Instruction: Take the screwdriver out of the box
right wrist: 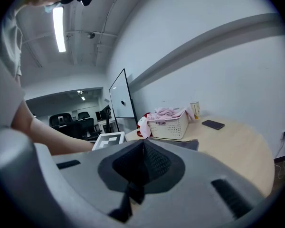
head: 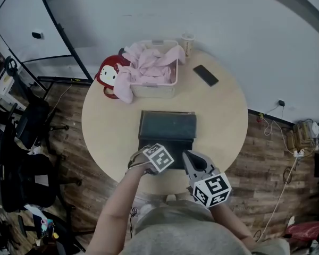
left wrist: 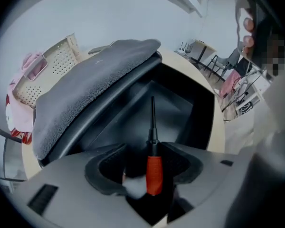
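Left tool: the left tool [left wrist: 145, 156] points steeply down into the open dark rectangular box [left wrist: 190, 113]. Its jaws are spread wide and grip nothing.
Screwdriver: the red-handled, black-shafted screwdriver [left wrist: 154, 172] lies inside the box between those jaws, nearer one pad.
Right tool: the right tool [right wrist: 142, 148] is closed, empty and held level over the round pale wooden surface [head: 223, 121].
Risk: an off-centre squeeze could roll the handle aside. The raised grey felt-covered lid [left wrist: 95, 80] might drop on the tool if nudged.
Box contents: only the screwdriver shows.
Basket: the white perforated plastic basket [head: 151, 91] holds crumpled pink cloth [head: 149, 62].
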`<control>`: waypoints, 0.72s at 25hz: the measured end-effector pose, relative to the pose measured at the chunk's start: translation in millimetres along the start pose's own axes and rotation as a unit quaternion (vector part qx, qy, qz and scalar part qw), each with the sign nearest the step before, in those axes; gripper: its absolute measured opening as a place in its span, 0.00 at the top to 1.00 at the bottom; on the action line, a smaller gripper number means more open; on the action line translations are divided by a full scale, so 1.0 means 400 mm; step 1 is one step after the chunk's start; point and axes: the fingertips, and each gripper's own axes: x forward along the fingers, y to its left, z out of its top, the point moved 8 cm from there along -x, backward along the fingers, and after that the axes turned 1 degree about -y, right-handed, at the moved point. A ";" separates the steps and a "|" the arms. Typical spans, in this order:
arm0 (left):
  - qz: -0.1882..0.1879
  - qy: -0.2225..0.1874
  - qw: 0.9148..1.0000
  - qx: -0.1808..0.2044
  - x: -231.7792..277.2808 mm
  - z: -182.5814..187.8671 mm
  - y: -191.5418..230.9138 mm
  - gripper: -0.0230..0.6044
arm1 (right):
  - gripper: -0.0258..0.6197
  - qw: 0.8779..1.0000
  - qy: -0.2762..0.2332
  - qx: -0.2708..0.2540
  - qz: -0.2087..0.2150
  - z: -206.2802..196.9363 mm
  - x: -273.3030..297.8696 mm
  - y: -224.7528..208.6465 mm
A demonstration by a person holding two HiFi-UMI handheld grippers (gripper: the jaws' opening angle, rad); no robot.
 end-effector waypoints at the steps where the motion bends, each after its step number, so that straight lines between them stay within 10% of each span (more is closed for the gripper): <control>1: 0.000 0.004 1.000 0.002 0.005 0.002 0.000 0.62 | 0.96 1.000 0.000 0.001 -0.001 -0.001 0.001 -0.003; 8: -0.010 -0.001 1.000 0.002 0.002 0.002 -0.009 0.66 | 0.96 1.000 0.000 0.005 0.000 -0.006 0.005 -0.007; 11: -0.022 -0.015 1.000 -0.003 -0.004 0.003 -0.017 0.85 | 0.96 1.000 0.000 0.005 0.000 -0.003 0.004 -0.008; 18: 0.029 -0.023 0.999 0.020 -0.023 0.000 -0.031 0.86 | 0.96 1.000 -0.005 0.005 0.000 -0.003 -0.012 0.003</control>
